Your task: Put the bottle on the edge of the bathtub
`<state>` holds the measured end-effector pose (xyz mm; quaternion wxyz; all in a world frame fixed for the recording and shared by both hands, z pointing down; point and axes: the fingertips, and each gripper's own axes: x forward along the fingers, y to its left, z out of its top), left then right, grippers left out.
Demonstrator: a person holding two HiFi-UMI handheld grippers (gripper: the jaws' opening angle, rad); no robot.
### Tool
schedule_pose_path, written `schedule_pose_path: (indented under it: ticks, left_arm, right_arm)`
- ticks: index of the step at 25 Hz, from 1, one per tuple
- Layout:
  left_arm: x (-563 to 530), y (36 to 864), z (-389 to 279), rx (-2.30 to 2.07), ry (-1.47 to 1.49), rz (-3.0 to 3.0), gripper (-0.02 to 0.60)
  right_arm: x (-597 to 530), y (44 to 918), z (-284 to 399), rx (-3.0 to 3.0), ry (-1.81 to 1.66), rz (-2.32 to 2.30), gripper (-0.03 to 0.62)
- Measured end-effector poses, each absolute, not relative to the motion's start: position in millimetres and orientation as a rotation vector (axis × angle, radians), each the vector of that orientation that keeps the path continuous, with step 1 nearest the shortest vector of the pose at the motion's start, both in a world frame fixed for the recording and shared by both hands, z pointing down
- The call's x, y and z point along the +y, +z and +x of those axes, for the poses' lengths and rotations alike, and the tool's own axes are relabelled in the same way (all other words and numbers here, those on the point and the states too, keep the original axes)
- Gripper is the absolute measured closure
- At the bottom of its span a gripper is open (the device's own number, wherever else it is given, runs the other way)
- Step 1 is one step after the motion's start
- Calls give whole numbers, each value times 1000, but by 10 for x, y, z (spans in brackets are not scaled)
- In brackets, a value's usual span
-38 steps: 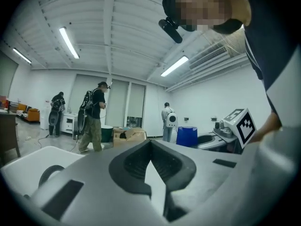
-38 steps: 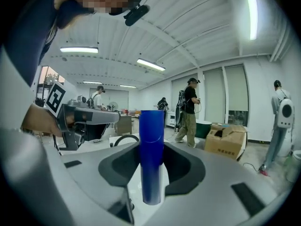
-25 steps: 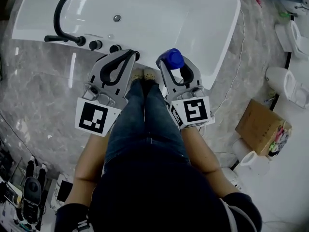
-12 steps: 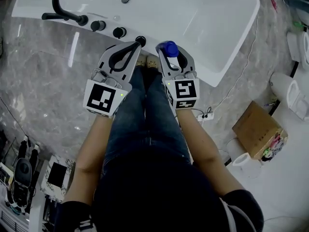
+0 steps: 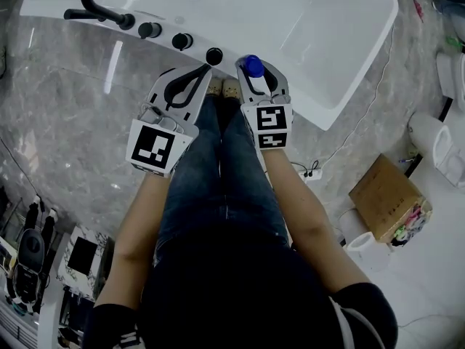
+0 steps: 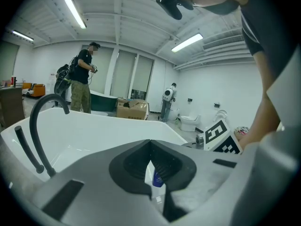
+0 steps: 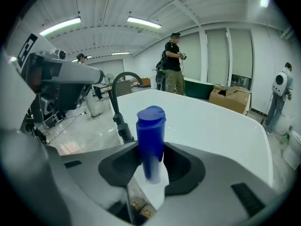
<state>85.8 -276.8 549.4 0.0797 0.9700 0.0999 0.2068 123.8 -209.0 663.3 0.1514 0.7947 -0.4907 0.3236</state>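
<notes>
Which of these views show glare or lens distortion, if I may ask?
Head view: ceiling lights glare in pale streaks on the polished floor. Both gripper views: fisheye, with dark corners and the bathtub rim bowed. Right gripper view: the blue bottle reads clearly.

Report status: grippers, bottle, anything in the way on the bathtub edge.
Left gripper shut, empty. Right gripper shut on the blue-capped bottle, not yet on the bathtub rim. Black tap knobs sit on the rim to its left.
</notes>
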Motion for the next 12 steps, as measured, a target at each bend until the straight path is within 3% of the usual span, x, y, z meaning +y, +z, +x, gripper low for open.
schedule_pose_path:
  ticks: [12]
  left_arm:
    - [-2696, 5521, 838, 291, 616, 2884, 558]
  right_arm:
    - [-2162, 6797, 1186, -1461, 909, 2223, 430]
